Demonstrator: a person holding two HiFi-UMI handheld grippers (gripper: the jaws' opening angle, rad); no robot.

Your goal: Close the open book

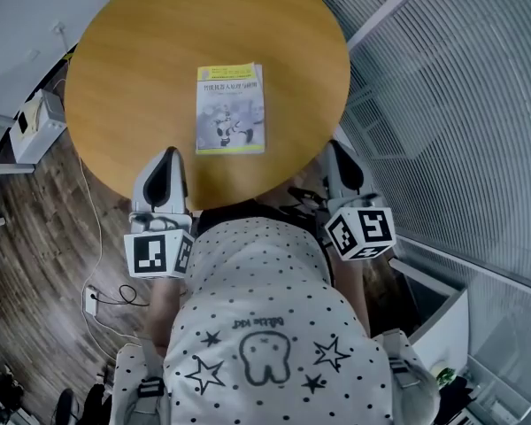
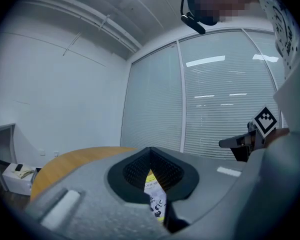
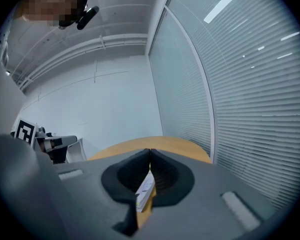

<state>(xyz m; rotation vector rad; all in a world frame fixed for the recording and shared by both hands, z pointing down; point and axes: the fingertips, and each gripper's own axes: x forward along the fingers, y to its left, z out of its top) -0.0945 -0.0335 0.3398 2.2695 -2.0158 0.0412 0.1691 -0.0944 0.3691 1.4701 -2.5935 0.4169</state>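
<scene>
A book (image 1: 231, 109) lies shut and cover up on the round wooden table (image 1: 142, 51), a little right of its middle. The cover has yellow bands and a robot picture. My left gripper (image 1: 169, 153) hovers over the table's near edge, left of the book and short of it, shut and empty. At the table's near right edge my right gripper (image 1: 335, 145) is also shut with nothing in it. In the left gripper view the touching jaw tips of the left gripper (image 2: 150, 149) frame a strip of the book (image 2: 155, 194). Below the tips of the right gripper (image 3: 150, 151), its own view shows the book (image 3: 146, 188) edge-on.
A white box (image 1: 36, 120) sits on a low unit left of the table. A cable and wall plug (image 1: 90, 300) lie on the wood floor. Glass walls with blinds (image 1: 451, 104) curve round the right side. My torso in a dotted shirt (image 1: 265, 326) fills the lower frame.
</scene>
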